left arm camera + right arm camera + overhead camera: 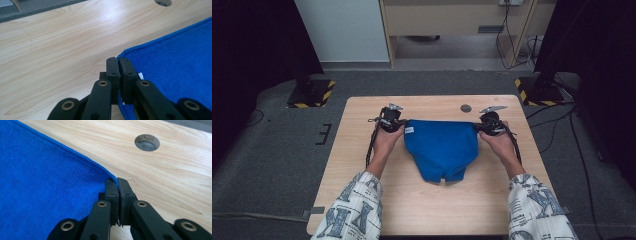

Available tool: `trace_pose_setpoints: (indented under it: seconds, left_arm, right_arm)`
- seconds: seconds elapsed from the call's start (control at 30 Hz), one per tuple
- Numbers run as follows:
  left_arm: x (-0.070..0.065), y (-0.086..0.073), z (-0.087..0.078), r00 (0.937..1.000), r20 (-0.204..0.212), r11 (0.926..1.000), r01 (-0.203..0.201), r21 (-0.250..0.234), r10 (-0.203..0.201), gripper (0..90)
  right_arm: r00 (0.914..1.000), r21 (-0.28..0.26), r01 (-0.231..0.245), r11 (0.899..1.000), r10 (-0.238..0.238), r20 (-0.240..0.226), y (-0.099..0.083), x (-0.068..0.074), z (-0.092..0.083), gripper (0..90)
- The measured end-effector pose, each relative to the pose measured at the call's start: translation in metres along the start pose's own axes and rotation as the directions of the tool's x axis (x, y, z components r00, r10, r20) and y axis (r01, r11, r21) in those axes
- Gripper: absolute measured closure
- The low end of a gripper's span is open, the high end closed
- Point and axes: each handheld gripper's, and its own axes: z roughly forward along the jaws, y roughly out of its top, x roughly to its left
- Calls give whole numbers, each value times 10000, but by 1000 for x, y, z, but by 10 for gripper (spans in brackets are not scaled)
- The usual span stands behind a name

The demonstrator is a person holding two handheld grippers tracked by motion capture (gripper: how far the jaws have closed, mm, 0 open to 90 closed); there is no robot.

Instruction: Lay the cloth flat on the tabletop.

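A blue cloth lies stretched between my two grippers over the wooden table, its near part narrowing toward me. My left gripper is shut on the cloth's far left corner; in the left gripper view its jaws pinch the blue cloth at that corner, beside a small white tag. My right gripper is shut on the far right corner; in the right gripper view the black jaws clamp the edge of the blue cloth just above the tabletop.
A round cable hole sits in the table behind the cloth, also seen as a hole in the right gripper view. Two stand bases with yellow-black tape rest on the grey floor. Cables trail at the right.
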Motion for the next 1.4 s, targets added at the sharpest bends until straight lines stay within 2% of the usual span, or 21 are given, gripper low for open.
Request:
trace_pose_setpoints:
  seconds: [0.07, 0.13, 0.2, 0.23, 0.27, 0.3, 0.37, 0.4, 0.53, 0.6, 0.63, 0.67, 0.73, 0.87, 1.0, 1.13, 1.17, 1.23, 1.3, 1.37, 1.4]
  left_arm:
    - [5, -2, 6, 9999, -84, 9999, 137, -7, -138, 846]
    - [8, -4, 9, 9995, -199, 9997, 251, -12, -252, 789]
    - [10, -5, 11, 9993, -175, 9994, 323, -104, -325, 706]
    - [14, -7, 13, 9984, -205, 9982, 527, -285, -533, 603]
    - [14, -7, 13, 9984, -205, 9982, 527, -285, -533, 523]
    - [15, -7, 13, 9975, -252, 9972, 647, -366, -657, 523]
    - [17, -7, 11, 9975, -236, 9964, 646, -553, -660, 460]
    - [17, -6, 10, 9978, -242, 9962, 599, -636, -615, 426]
    - [16, -2, 3, 9978, -256, 9926, 573, -1067, -604, 390]
    - [16, -1, 2, 9977, -200, 9916, 623, -1134, -649, 381]
    - [15, -1, -1, 9971, -27, 9909, 758, -1111, -766, 367]
    - [15, -1, -1, 9971, -27, 9909, 758, -1111, -766, 361]
    - [11, 1, -4, 9982, -82, 9927, 582, -1058, -594, 358]
    - [8, 3, -10, 9986, -21, 9930, 516, -1060, -521, 346]
    - [4, 6, -20, 9985, 153, 9937, 531, -988, -518, 319]
    - [-8, 2, -37, 9996, 118, 9937, 268, -1085, -257, 301]
    - [-8, 2, -37, 9996, 118, 9937, 268, -1085, -257, 294]
    - [-17, -9, -48, 9997, 166, 9931, 198, -1157, -180, 283]
    - [-20, -14, -51, 9997, 186, 9925, 185, -1210, -164, 289]
    - [-25, -24, -55, 9998, 216, 9923, 69, -1237, -43, 292]
    - [-30, -34, -57, 9994, 349, 9918, 46, -1280, -1, 313]
  right_arm:
    - [10000, 58, -98, 9999, 98, -6, 1, -1, 5, 868]
    - [9999, 150, -155, 9998, 155, -8, 2, -2, 10, 827]
    - [9994, 357, -347, 9988, 348, -24, 2, -5, 16, 694]
    - [9994, 393, -299, 9988, 293, 155, 2, -5, 18, 612]
    - [9994, 403, -228, 9989, 218, 263, 3, -6, 19, 546]
    - [9994, 403, -228, 9989, 218, 263, 3, -6, 19, 546]
    - [9991, 281, -356, 9990, 349, 258, 4, -8, 20, 401]
    - [9988, 47, -393, 9992, 391, 301, 5, -9, 18, 315]
    - [9975, -483, -680, 9965, 689, 155, 9, -12, 10, 198]
    - [9971, -629, -749, 9952, 756, 87, 10, -13, 8, 190]
    - [9966, -802, -813, 9935, 819, 42, 13, -12, 5, 184]
    - [9959, -721, -903, 9933, 907, 11, 14, -12, 4, 183]
    - [9961, -678, -860, 9940, 872, 140, 16, -12, 2, 184]
    - [9959, -682, -892, 9937, 901, 112, 17, -13, -4, 172]
    - [9967, -810, -799, 9935, 810, 95, 18, -10, -17, 189]
    - [9980, -912, -635, 9938, 636, -16, 15, -1, -35, 234]
    - [9980, -912, -635, 9938, 636, -16, 15, -1, -35, 234]
    - [9982, -855, -561, 9948, 542, -242, 8, 7, -46, 278]
    - [9978, -818, -572, 9950, 542, -384, 4, 11, -49, 309]
    - [9979, -722, -364, 9967, 323, -568, -4, 18, -53, 332]
    - [9969, -722, -241, 9971, 185, -770, -12, 25, -56, 375]
